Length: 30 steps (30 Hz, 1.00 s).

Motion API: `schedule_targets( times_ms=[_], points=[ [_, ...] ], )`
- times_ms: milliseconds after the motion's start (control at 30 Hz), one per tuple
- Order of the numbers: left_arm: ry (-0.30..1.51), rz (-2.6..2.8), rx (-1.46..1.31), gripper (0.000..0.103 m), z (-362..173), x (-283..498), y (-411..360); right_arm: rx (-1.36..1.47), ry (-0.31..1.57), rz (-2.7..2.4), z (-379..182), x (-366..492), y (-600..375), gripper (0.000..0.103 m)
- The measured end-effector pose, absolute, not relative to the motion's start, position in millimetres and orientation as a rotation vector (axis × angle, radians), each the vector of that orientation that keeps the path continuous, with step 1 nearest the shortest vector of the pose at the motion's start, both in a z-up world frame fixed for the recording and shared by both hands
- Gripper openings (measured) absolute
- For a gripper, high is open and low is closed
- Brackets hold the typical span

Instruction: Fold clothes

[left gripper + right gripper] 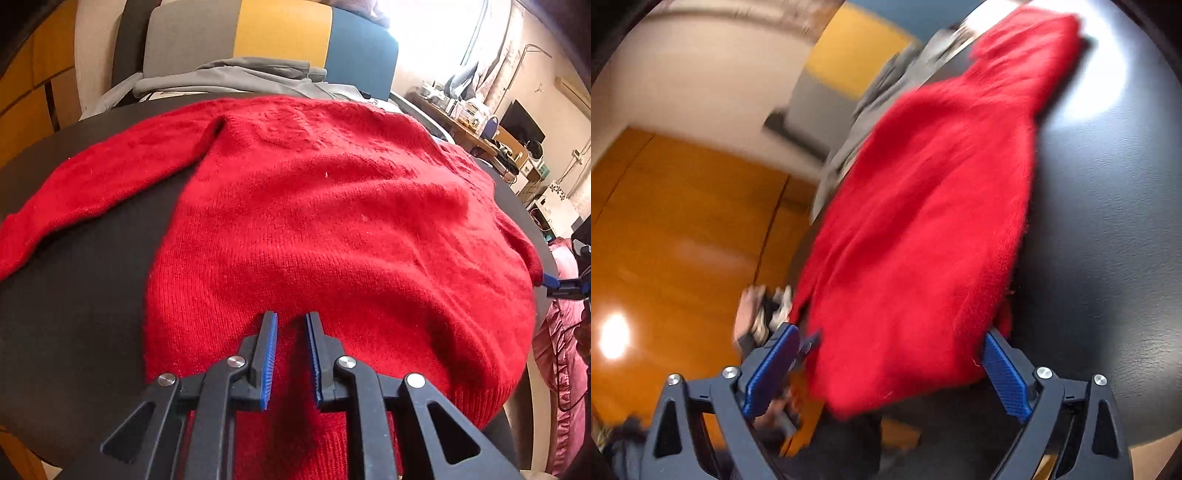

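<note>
**Hem may drag askew**

The red sweater [314, 206] lies spread on the black bench [92, 277]. Your left claw [291, 319] pinches its near hem; your right claw [897, 341] gapes wide, empty. Pulling one-sided could skew it.

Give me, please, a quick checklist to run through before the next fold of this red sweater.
1. Right tongs open, pads off the sweater: ok.
2. Left tongs gripping the hem: cannot tell; jaws narrow, fabric showing between.
3. Sweater body flat on the table: ok.
4. Sleeve folded in: not ok; it lies spread out sideways.
5. Grey garment clear of the sweater: cannot tell.
</note>
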<state>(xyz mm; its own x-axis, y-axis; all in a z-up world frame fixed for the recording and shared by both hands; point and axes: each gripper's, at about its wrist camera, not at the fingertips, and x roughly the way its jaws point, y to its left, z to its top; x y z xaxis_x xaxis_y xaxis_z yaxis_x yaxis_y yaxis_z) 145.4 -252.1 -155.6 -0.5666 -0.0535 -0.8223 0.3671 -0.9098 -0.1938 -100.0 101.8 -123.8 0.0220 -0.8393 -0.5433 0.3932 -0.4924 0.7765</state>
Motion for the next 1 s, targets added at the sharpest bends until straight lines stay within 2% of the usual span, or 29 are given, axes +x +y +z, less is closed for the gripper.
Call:
schedule_targets(
  times_ms=[67,133,200,367,500,633,767,833,933,1000],
  points=[
    [0.512,-2.538,1.31,0.015,-155.9,145.6,-252.5,1.341,-0.521,-1.634,-122.1,-109.7,94.3,0.097],
    [0.522,-2.541,1.313,0.015,-155.9,145.4,-254.3,1.387,-0.518,-1.534,-131.2,-117.9,81.3,0.103],
    [0.545,-2.541,1.318,0.015,-156.0,144.5,-257.5,1.455,-0.41,-1.524,-138.6,-120.9,65.9,0.103],
    [0.579,-2.544,1.321,0.015,-156.7,145.4,-259.7,1.385,-0.421,-1.466,-97.8,-120.3,55.3,0.103],
    [0.542,-2.538,1.324,0.015,-153.7,143.7,-254.8,1.226,-0.482,-1.508,-48.6,-116.1,64.5,0.103],
    [0.51,-2.574,1.333,0.015,-140.7,140.7,-239.0,1.31,-0.376,-1.663,-61.6,-107.9,67.1,0.103],
    [0.345,-2.881,1.299,0.023,-112.1,132.5,-190.1,1.398,-0.428,-1.689,-95.7,-97.6,78.2,0.103],
    [0.163,-3.044,1.309,0.025,-104.5,125.2,-153.9,1.407,-0.5,-1.702,-106.7,-93.6,88.9,0.103],
    [-0.156,-3.236,1.344,0.034,-98.2,112.7,-98.8,1.375,-0.646,-1.748,-115.6,-85.4,110.0,0.103],
    [-0.301,-3.304,1.431,0.039,-102.1,100.5,-68.0,1.356,-0.693,-1.777,-114.6,-77.1,125.6,0.103]
  ],
)
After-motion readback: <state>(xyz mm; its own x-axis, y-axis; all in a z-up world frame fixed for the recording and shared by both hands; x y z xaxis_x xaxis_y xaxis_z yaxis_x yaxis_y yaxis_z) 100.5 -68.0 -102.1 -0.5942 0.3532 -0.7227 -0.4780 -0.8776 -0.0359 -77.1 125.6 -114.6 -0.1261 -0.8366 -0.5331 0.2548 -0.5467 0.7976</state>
